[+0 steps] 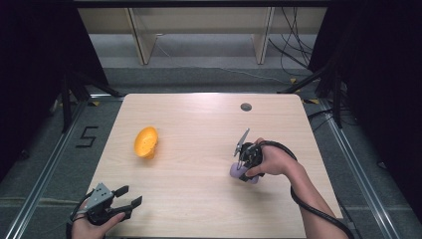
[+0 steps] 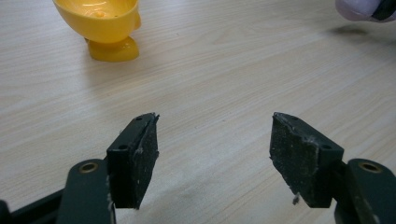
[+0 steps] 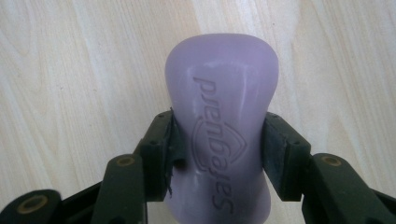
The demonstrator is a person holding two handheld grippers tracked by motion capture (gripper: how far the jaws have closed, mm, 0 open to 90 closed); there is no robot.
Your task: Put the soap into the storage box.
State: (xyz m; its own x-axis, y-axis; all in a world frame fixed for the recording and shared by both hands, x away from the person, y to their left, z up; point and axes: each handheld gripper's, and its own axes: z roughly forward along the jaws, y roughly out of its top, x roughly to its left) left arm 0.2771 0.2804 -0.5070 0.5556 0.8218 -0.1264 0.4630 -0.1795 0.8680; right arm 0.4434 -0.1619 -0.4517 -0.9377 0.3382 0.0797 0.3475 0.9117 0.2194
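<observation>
With the right gripper (image 3: 217,140) clamped across the waist of the purple soap bar (image 3: 222,107), the person does best lifting it level before swinging toward the yellow cup (image 1: 146,142) at ten o'clock, while the left gripper (image 2: 212,154) waits half open and empty.

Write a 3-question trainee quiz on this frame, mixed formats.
1. True or false: the right tongs have their pads against the waist of the purple soap bar.
2. Multiple choice: the yellow cup is
A. between the left tongs' pads
B. on the table, apart from both tongs
C. stacked on the soap bar
3. Fill in: the left tongs hold ____ between their pads.

Key
1. True: in the right gripper view both pads press the bar's sides.
2. B: it lies on its side in the table's left half, far from either hand.
3. Nothing: the left gripper view has bare wood in the gap.
</observation>
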